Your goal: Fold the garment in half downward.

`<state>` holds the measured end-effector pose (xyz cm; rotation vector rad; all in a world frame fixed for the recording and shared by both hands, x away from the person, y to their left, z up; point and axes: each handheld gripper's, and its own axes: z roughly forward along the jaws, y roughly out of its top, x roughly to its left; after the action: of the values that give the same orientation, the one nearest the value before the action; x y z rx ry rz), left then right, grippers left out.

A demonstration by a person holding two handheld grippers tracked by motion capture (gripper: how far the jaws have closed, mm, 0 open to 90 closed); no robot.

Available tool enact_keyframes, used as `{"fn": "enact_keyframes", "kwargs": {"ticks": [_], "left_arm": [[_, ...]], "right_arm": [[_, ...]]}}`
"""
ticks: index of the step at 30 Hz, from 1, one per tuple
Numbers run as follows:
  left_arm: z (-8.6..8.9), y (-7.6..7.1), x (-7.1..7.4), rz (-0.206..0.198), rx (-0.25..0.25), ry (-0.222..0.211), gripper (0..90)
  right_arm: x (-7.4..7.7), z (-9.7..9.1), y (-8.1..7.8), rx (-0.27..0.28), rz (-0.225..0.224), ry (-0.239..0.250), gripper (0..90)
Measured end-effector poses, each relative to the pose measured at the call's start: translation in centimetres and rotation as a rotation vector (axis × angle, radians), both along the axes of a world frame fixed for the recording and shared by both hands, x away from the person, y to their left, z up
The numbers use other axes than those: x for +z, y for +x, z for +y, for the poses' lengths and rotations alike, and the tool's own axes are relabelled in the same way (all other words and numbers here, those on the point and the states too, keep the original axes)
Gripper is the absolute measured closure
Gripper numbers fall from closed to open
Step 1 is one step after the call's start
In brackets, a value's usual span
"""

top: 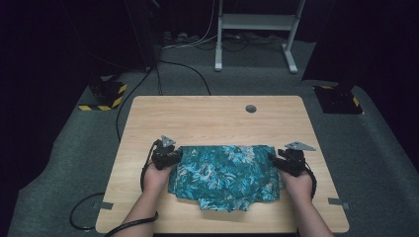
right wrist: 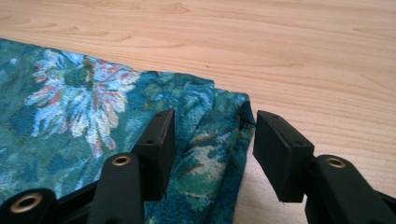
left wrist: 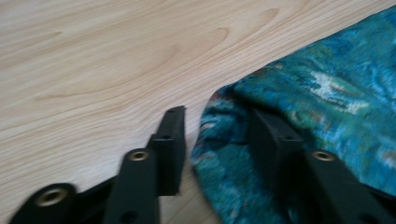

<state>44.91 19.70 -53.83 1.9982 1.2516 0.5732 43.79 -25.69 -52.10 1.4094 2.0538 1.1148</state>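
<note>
One folded cloth, teal with a flower pattern, lies in the lower middle of the high view, flat on the wooden table. A smaller flap of it sticks out toward the bottom edge of the frame, so the folding looks only partly done.

At the upper left corner of the cloth stands the left gripper. In the left gripper view, the cloth fills the right half of the frame. One jaw lies over or in the fabric at the right. The other jaw rests on bare wood at the left, with a gap between it and the cloth edge. The jaws straddle the edge but do not pinch it, so this gripper is released.

At the upper right corner stands the right gripper. In the right gripper view, a raised ridge of the cloth stands between the two jaws. The left jaw touches the fabric or is just beside it, and the right jaw is a little apart from the fold. I judge that this gripper is not clenched either.

Both hands sit at matching corners, probably so that the far edge can be lifted evenly and brought toward the person for the next fold.

Behind the table, in the upper part of the high view, a white frame stands on grey carpet.
</note>
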Motion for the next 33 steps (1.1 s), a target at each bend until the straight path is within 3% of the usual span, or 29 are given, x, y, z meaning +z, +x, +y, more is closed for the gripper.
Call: {"fn": "enact_keyframes", "kwargs": {"ticks": [4, 8, 11, 15, 19, 22, 24, 26, 27, 30, 33], "left_arm": [[0.0, 0.0, -0.2, 0.007, 0.025, -0.054, 78.0], [0.5, 0.0, -0.3, 0.02, 0.07, -0.108, 82.5], [0.7, -0.1, -0.2, 0.011, 0.09, -0.123, 87.8], [1.1, -0.1, 0.0, -0.001, 0.116, -0.142, 88.5], [1.6, 0.1, 0.2, 0.001, 0.129, -0.191, 88.7], [2.3, 0.2, 0.3, 0.015, 0.152, -0.266, 88.5], [3.0, 0.5, 0.3, 0.039, 0.165, -0.342, 87.4], [3.7, 0.7, 0.4, 0.032, 0.203, -0.347, 80.9], [4.2, 0.9, 0.3, 0.047, 0.22, -0.379, 76.6], [4.6, 0.9, 0.4, 0.043, 0.226, -0.364, 73.3], [3.5, 0.6, 0.5, 0.019, 0.149, -0.25, 64.7]], "right_arm": [[-0.3, -0.2, 0.2, -0.011, 0.009, 0.007, 48.2], [-0.4, -0.3, 0.4, -0.019, 0.006, 0.03, 48.0], [-0.4, -0.2, 0.5, -0.026, 0.005, 0.04, 48.8], [-0.5, -0.1, 0.6, -0.033, -0.001, 0.055, 55.6], [-0.5, 0.0, 0.8, -0.029, -0.003, 0.07, 67.2], [-0.3, 0.0, 0.9, -0.04, -0.007, 0.072, 67.1], [-0.2, 0.1, 0.9, -0.038, -0.009, 0.076, 66.6], [-0.2, 0.2, 0.9, -0.035, -0.011, 0.065, 65.3], [-0.2, 0.2, 0.9, -0.033, -0.009, 0.063, 65.0], [-0.4, 0.4, 1.0, -0.032, -0.001, 0.059, 63.3], [-0.5, 0.6, 1.1, -0.032, 0.001, 0.06, 62.2]]}}
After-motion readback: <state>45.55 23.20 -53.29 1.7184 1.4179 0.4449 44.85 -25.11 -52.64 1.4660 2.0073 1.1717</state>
